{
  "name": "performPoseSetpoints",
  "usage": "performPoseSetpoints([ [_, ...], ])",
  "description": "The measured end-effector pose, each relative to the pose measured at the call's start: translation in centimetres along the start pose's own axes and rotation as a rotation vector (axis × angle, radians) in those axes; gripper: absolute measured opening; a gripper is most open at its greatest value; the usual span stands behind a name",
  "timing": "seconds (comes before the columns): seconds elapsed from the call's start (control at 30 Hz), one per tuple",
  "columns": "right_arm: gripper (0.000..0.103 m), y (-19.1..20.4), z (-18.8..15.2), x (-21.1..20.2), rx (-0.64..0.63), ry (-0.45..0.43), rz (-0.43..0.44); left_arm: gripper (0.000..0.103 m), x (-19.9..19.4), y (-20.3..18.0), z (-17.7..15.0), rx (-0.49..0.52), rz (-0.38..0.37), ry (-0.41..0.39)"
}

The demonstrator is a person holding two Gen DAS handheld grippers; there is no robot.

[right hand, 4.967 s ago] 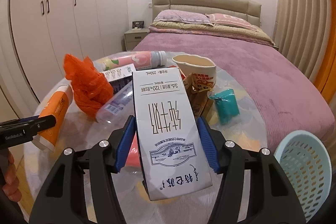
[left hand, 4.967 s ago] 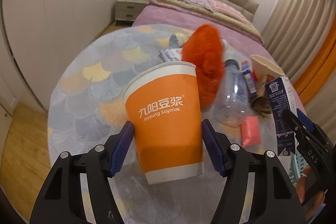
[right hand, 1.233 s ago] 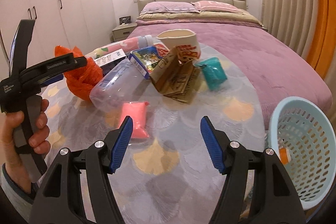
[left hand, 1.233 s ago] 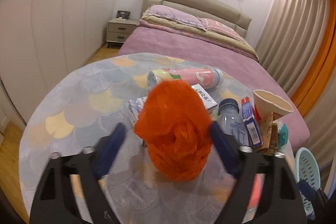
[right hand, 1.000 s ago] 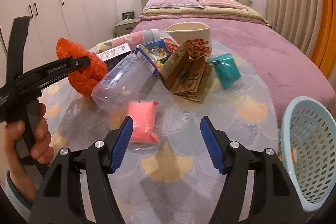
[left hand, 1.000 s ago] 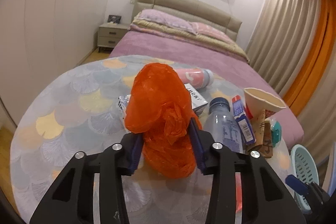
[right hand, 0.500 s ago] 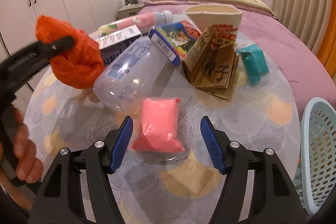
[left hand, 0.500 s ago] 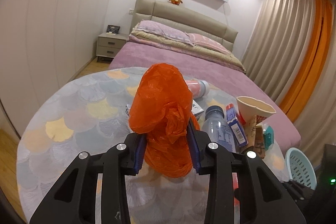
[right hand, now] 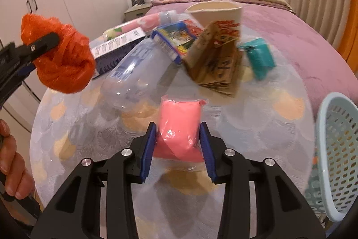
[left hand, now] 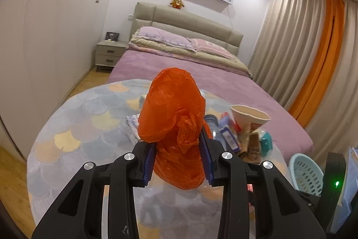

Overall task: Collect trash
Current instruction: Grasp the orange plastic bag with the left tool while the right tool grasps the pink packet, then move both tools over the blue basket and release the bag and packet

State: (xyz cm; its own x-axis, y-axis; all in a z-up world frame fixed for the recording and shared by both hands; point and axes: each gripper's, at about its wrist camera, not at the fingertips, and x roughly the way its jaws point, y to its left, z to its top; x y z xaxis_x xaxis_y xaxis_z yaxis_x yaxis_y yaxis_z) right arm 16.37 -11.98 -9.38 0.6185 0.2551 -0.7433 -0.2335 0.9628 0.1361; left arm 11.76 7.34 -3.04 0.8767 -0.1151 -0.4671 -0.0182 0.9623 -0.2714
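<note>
My left gripper (left hand: 177,160) is shut on a crumpled orange plastic bag (left hand: 173,127) and holds it above the round table; the bag also shows at the left of the right wrist view (right hand: 64,64). My right gripper (right hand: 177,149) is shut on a pink packet (right hand: 179,124) that lies on the table (right hand: 257,127). A light blue basket (right hand: 337,149) stands at the table's right edge, also seen in the left wrist view (left hand: 306,174).
On the table lie a clear plastic bottle (right hand: 134,73), a brown paper bag (right hand: 217,59), a paper cup (right hand: 217,11), a teal packet (right hand: 259,57), a blue snack pack (right hand: 172,37), a white box (right hand: 118,46) and a pink bottle (right hand: 138,24). A bed (left hand: 190,68) stands behind.
My left gripper closed on the orange bag and lifted it. My right gripper moved forward onto the pink packet and closed on it.
</note>
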Motion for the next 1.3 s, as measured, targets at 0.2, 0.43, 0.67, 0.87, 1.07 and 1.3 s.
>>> performPoseSetpoints([
  [0.2,0.036,-3.2,0.1,-3.2,0.071,-0.058,-0.036,0.034,-0.8,-2.2,-0.3,0.034,-0.038,0.004],
  [0.43,0.036,-8.2,-0.1,-7.8,0.165,-0.142,-0.124,0.034,-0.7,-6.6,-1.5,0.087,-0.149,0.044],
  [0.67,0.036,-13.3,-1.3,-11.9,0.250,-0.212,-0.227,0.034,-0.5,-12.4,-2.8,0.173,-0.266,0.077],
  [0.87,0.036,-18.1,-2.8,-14.4,0.341,-0.235,-0.294,0.034,0.1,-18.0,-4.1,0.259,-0.366,0.113],
  [1.07,0.036,-23.3,-4.9,-14.8,0.469,-0.184,-0.345,0.034,1.8,-23.6,-5.5,0.327,-0.464,0.168],
  [1.3,0.036,-27.5,-7.5,-13.5,0.574,-0.112,-0.362,0.034,4.8,-28.6,-7.5,0.399,-0.534,0.247],
])
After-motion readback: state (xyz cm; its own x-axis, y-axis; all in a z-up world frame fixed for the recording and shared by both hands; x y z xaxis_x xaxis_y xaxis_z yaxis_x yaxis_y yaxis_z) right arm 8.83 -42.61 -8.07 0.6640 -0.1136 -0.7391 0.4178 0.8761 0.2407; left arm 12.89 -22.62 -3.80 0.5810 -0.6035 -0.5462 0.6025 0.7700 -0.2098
